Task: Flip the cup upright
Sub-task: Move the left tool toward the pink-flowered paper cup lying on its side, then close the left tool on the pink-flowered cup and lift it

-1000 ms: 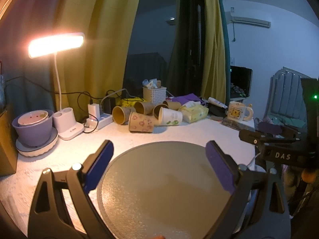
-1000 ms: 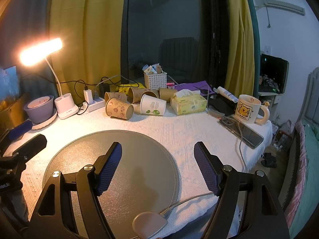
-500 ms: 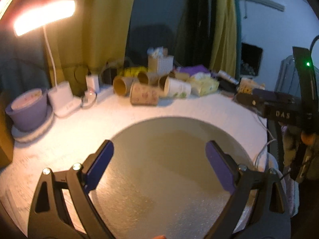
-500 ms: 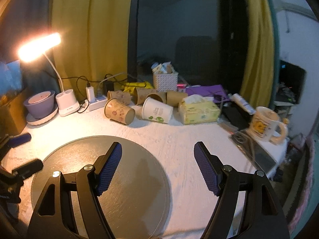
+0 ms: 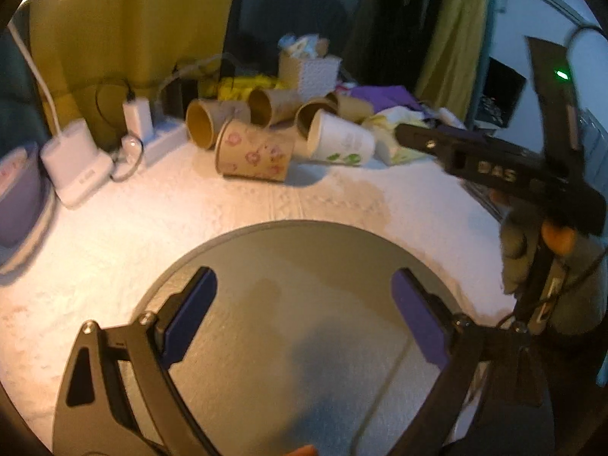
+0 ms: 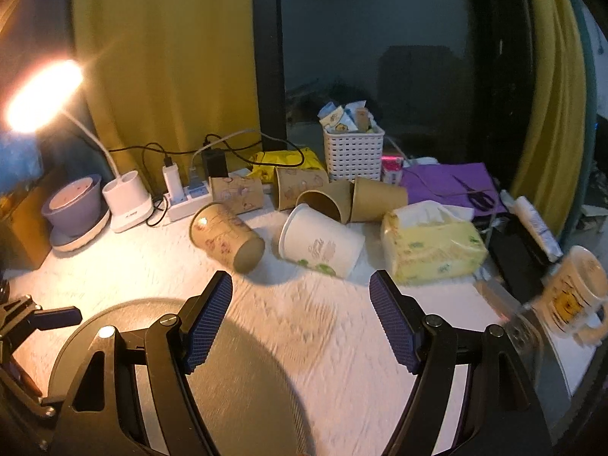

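Note:
Several paper cups lie on their sides at the back of the white table. A white cup with green leaves (image 6: pixel 321 247) (image 5: pixel 340 141) lies in front. A brown cup with pink flowers (image 6: pixel 227 242) (image 5: pixel 254 155) lies to its left. Plain brown cups (image 6: pixel 357 198) lie behind them. My right gripper (image 6: pixel 300 319) is open and empty, a short way in front of the white cup. My left gripper (image 5: pixel 304 315) is open and empty above a round grey mat (image 5: pixel 304 258). The right gripper also shows in the left wrist view (image 5: pixel 494 167).
A lit desk lamp (image 6: pixel 41 95), a purple bowl (image 6: pixel 74 205) and a power strip (image 6: pixel 186 197) stand at the left. A white basket (image 6: pixel 353 152) stands behind the cups. A yellow tissue pack (image 6: pixel 433 247) and a yellow mug (image 6: pixel 573 296) are at the right.
Both grippers moved forward toward the cups, which now look larger and closer. The right gripper shifted off the grey mat toward the white cup. Both stayed open.

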### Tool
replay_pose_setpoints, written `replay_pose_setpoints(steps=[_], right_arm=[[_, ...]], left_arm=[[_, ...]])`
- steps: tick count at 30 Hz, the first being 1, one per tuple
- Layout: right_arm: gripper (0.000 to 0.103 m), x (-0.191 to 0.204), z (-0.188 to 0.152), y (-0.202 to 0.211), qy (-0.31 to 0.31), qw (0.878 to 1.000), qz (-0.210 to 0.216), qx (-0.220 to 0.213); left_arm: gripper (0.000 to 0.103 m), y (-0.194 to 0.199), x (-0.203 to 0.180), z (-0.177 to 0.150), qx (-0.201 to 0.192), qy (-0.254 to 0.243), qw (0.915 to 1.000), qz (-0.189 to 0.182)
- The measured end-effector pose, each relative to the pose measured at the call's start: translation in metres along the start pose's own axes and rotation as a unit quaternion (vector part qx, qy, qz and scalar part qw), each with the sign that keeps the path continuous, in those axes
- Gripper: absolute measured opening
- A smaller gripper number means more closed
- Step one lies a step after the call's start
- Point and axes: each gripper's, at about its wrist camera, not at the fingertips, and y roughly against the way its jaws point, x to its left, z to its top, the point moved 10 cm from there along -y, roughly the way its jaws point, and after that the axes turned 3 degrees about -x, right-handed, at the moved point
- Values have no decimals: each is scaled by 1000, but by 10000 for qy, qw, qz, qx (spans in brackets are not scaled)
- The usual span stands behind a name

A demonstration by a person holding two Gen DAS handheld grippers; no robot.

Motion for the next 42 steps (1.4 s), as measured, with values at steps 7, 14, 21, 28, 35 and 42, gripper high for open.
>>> replay_pose_setpoints(steps=[7,14,21,28,35,42], right_arm=[[78,-31,6,-26,-455,9990,42,13],[78,-55,9,-36,-705,9975,-9,-47],[78,-71,8,-41,-869,9962,-61,-73],[78,-74,4,-42,-847,9964,-73,-51],[78,-70,1,-44,-832,9965,-74,30],[78,-67,-1,-39,-841,9963,-166,47]], left_arm=[[94,-48,25,29,306,851,9959,45],[94,-89,36,73,296,1391,9897,138],[94,-120,38,88,437,1977,9793,34],[94,-142,49,94,502,2332,9711,41],[92,-155,51,98,511,2272,9725,31],[67,-167,43,102,597,2005,9779,-53]])
